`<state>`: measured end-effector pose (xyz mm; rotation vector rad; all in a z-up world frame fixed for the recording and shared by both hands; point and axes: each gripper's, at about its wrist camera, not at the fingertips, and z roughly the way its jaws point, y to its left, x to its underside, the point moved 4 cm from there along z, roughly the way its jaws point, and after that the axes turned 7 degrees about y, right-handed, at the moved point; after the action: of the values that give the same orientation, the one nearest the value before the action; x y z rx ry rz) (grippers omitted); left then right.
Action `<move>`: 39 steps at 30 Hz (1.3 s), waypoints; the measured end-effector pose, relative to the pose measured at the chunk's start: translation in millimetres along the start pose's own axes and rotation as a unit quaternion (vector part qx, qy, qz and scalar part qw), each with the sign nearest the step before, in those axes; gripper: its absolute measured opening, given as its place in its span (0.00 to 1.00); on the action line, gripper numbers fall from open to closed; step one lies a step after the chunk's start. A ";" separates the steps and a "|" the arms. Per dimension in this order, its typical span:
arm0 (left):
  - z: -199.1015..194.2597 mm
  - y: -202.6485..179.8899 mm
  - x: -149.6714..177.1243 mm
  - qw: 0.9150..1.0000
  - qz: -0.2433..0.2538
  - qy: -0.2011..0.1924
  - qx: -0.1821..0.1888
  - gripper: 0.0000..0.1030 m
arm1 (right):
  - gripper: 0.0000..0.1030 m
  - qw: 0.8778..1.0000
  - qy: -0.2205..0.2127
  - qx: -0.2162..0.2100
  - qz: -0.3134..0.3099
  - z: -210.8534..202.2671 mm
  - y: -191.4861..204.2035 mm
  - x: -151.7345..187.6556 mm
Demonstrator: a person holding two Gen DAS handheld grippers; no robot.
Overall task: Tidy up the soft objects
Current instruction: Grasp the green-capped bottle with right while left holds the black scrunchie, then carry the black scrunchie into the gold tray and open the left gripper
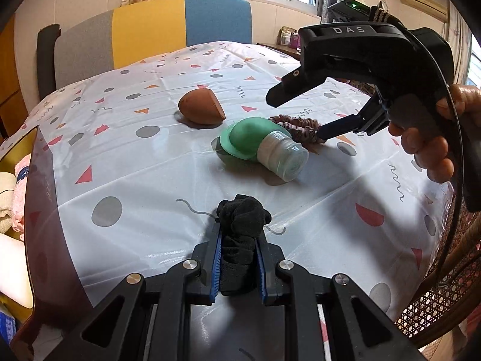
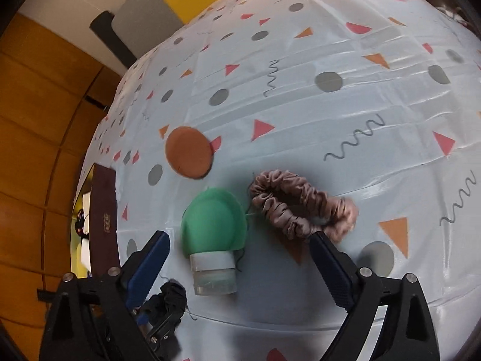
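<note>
Table [image 1: 126, 180], under a white cloth printed with grey dots, red and orange triangles and squiggles: I use it as the sorting surface, so every soft item lies loose on it, apart from what I carry.

Right gripper [image 2: 237, 258], seen from the left wrist view as a black body held in a hand [image 1: 430, 147] at the right: I keep its jaws spread wide and gripping nothing. One blue finger stands left of the bottle, the other touches the near edge of the pink scrunchie [image 2: 300, 207], which lies on the cloth just right of the bottle. I judge this a release, the scrunchie set down beside its neighbours.

Left gripper [image 1: 239, 258], near edge of the table: I keep its jaws clenched on the black scrunchie [image 1: 242, 219], bunched between the blue pads and lifted off the cloth, presumably awaiting its place.

Bottle [image 2: 213, 231], green squeeze type with a clear cap, lies on its side at the centre, cap toward me.

Sponge [image 1: 201, 111], brown and egg-shaped, rests farther off to the left, apart from the rest.

Writing: "DAS" in pale letters on top of the right gripper's body; no other text is legible.
</note>
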<state>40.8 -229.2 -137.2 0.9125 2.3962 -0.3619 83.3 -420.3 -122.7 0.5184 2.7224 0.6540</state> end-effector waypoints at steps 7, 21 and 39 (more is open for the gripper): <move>-0.7 -1.3 0.6 1.000 0.000 -0.001 -0.003 0.18 | 0.92 0.993 0.022 0.053 -0.104 16.0 34.5 11.6; -1.7 -1.2 1.0 1.000 -0.001 -0.002 -0.003 0.19 | 0.61 0.958 0.011 0.186 -0.220 62.5 68.0 3.9; -75.2 12.5 -27.2 0.998 -0.042 -0.042 -0.029 0.12 | 0.54 0.949 0.006 0.196 -0.246 65.0 75.0 8.3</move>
<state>36.5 -202.5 -60.9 0.7571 2.3599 -0.3525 119.8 -330.0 -143.6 -0.0997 2.8302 -0.0129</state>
